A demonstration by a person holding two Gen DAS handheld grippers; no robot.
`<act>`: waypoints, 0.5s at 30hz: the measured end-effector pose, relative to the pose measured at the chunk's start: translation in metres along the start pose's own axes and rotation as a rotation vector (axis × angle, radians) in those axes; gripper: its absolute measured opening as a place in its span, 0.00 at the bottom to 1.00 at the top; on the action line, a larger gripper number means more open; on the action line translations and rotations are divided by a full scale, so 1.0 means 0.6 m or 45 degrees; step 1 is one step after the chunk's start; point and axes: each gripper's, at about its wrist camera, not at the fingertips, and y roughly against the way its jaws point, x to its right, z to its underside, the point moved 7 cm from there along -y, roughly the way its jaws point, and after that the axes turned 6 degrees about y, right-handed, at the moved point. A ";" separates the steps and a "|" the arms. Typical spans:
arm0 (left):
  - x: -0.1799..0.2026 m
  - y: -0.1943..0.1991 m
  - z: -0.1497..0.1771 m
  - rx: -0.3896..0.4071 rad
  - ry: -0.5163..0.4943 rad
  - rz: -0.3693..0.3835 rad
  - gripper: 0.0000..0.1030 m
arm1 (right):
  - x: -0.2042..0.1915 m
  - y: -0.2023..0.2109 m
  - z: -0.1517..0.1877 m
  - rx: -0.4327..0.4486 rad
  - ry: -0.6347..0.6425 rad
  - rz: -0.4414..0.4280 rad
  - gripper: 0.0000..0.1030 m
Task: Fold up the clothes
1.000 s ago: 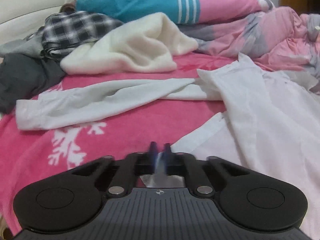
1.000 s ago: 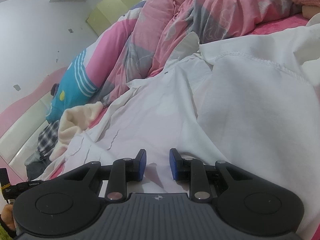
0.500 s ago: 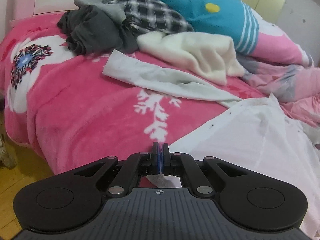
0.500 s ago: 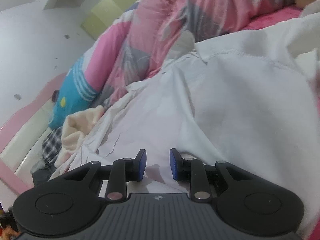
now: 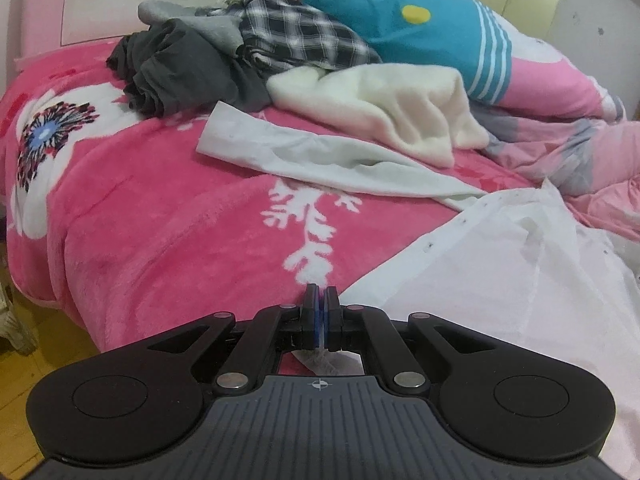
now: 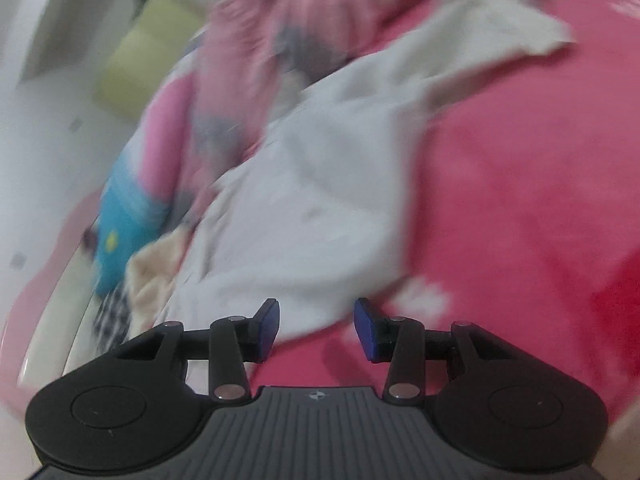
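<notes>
Pinching white shirt (image 5: 500, 264) hem, left claw (image 5: 320, 300); right claw (image 6: 316, 320) opening, empty, view blurred.

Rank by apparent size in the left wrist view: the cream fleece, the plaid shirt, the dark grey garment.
1. cream fleece, clearly largest.
2–3. plaid shirt and dark grey garment: alike, both bunched and partly covered, so unranked.
</notes>
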 end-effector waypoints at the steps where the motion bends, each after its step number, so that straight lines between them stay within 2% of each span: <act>1: 0.000 0.000 0.000 0.002 0.000 -0.002 0.01 | 0.011 -0.001 -0.004 0.009 -0.046 -0.001 0.40; 3: 0.000 0.000 -0.001 0.005 0.000 -0.007 0.01 | 0.019 -0.012 -0.014 0.015 -0.087 -0.024 0.32; 4: 0.000 0.000 0.000 0.006 0.001 -0.008 0.01 | 0.019 -0.016 -0.018 0.013 -0.083 -0.023 0.19; 6: 0.001 0.000 0.000 0.009 -0.003 -0.013 0.01 | 0.006 -0.022 -0.032 0.026 -0.057 -0.041 0.08; 10: 0.004 -0.002 0.001 0.020 -0.032 -0.023 0.01 | -0.035 -0.034 -0.069 0.062 0.004 -0.107 0.06; 15: 0.006 -0.002 0.002 0.025 -0.049 -0.029 0.01 | -0.077 -0.112 -0.116 0.025 0.070 -0.125 0.07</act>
